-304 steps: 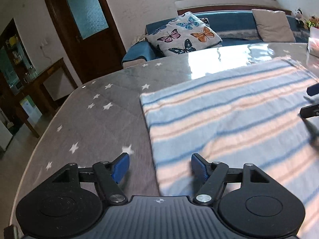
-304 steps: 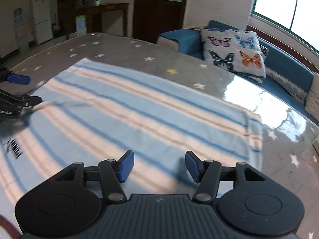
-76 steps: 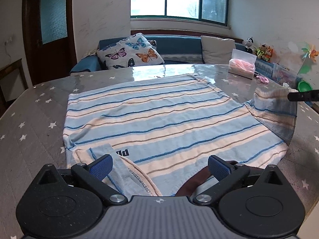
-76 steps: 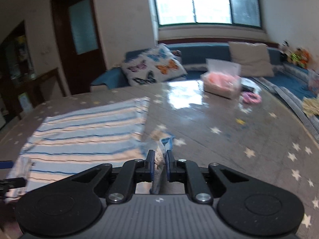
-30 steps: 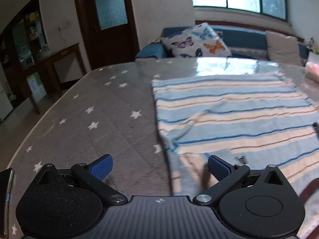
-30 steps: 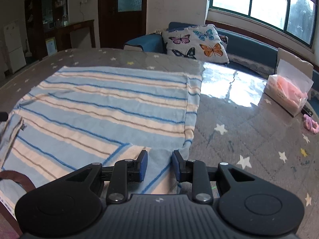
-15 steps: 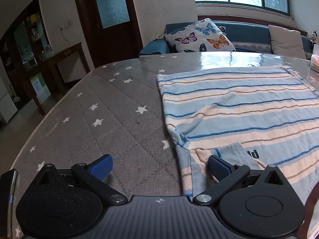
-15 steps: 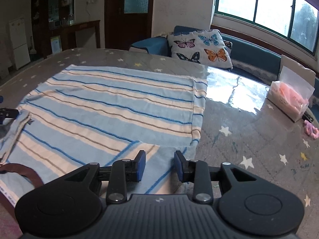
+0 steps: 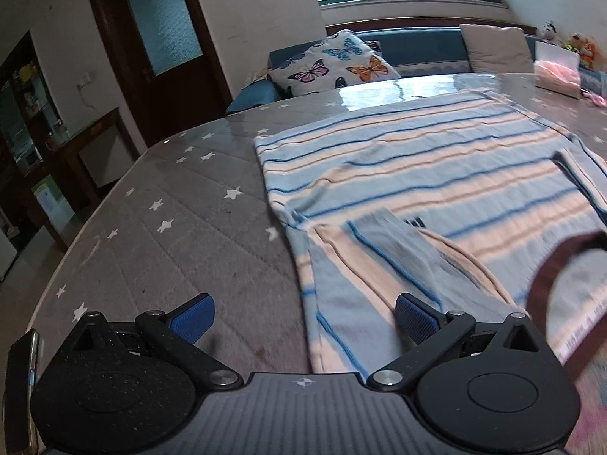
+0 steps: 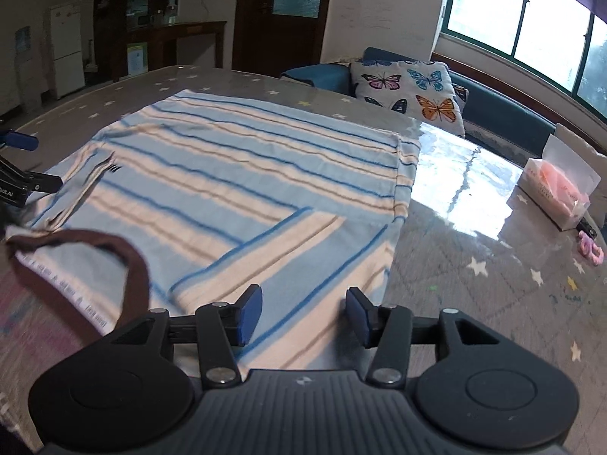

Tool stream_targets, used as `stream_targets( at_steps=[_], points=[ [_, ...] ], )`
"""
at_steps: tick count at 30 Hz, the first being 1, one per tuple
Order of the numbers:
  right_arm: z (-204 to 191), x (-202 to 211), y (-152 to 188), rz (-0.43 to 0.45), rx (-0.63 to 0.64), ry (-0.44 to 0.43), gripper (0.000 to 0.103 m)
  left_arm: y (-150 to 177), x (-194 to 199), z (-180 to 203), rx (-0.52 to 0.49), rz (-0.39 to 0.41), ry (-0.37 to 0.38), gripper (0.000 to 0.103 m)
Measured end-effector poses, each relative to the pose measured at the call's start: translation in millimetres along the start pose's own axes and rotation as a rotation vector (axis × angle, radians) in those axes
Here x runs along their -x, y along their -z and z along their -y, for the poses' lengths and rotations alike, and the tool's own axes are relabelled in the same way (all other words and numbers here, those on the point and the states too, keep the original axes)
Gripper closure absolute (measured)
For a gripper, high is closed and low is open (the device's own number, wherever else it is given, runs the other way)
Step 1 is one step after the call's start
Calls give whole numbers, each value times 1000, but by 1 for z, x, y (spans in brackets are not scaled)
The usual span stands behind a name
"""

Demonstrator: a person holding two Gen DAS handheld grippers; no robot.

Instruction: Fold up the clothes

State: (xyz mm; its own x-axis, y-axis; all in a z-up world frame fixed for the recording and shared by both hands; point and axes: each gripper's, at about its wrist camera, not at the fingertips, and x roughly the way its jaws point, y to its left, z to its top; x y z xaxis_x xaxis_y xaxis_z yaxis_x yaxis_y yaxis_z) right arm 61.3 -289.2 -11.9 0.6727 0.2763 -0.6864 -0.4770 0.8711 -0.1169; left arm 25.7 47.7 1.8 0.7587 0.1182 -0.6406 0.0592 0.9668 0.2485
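striped shirt [image 10: 235,174] lies flat mid-frame on the starred table [image 9: 182,227]; left gripper [image 9: 303,318] gapes wide, right gripper [image 10: 303,314] has just been opening, nothing pinched.

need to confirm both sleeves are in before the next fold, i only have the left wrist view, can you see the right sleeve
Observer: Yes. In the right wrist view the right sleeve lies folded in over the striped shirt, flat on it.
Operator: is the right gripper off it
Observer: The right gripper has just been opening; its pads stand apart above the sleeve's near edge and press on nothing.
Operator: anything on the table that side
Observer: A tissue box sits on the table well clear of the shirt, and a small pink thing lies beside it.
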Motion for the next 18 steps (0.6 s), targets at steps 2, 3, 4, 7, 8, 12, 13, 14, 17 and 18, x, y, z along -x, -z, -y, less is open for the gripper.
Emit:
stream_targets(
  at_steps=[2,3,4,7,8,12,13,14,17,18],
  points=[
    [-5,6,5,8,18,3,52,5,7,4,-30,8,3,0],
    [-8,9,8,8,34,9,52,7,11,7,-50,15,6,0],
    [-9,11,9,8,42,9,52,10,15,10,-70,21,8,0],
    [-17,18,13,12,87,11,52,16,26,18,-138,43,2,0],
    [-18,20,14,11,102,12,52,19,32,19,-166,55,9,0],
    [-21,35,20,0,163,-9,52,28,56,19,-246,102,80,0],
    [-22,39,22,-3,185,-13,52,31,60,18,-259,108,98,1],
    [-23,41,23,-6,198,-16,52,33,63,19,-275,112,118,1],
    [-25,48,28,-22,244,-43,52,39,69,24,-340,111,181,6],
    [-25,49,28,-25,252,-50,52,39,68,26,-362,106,191,9]
  ],
)
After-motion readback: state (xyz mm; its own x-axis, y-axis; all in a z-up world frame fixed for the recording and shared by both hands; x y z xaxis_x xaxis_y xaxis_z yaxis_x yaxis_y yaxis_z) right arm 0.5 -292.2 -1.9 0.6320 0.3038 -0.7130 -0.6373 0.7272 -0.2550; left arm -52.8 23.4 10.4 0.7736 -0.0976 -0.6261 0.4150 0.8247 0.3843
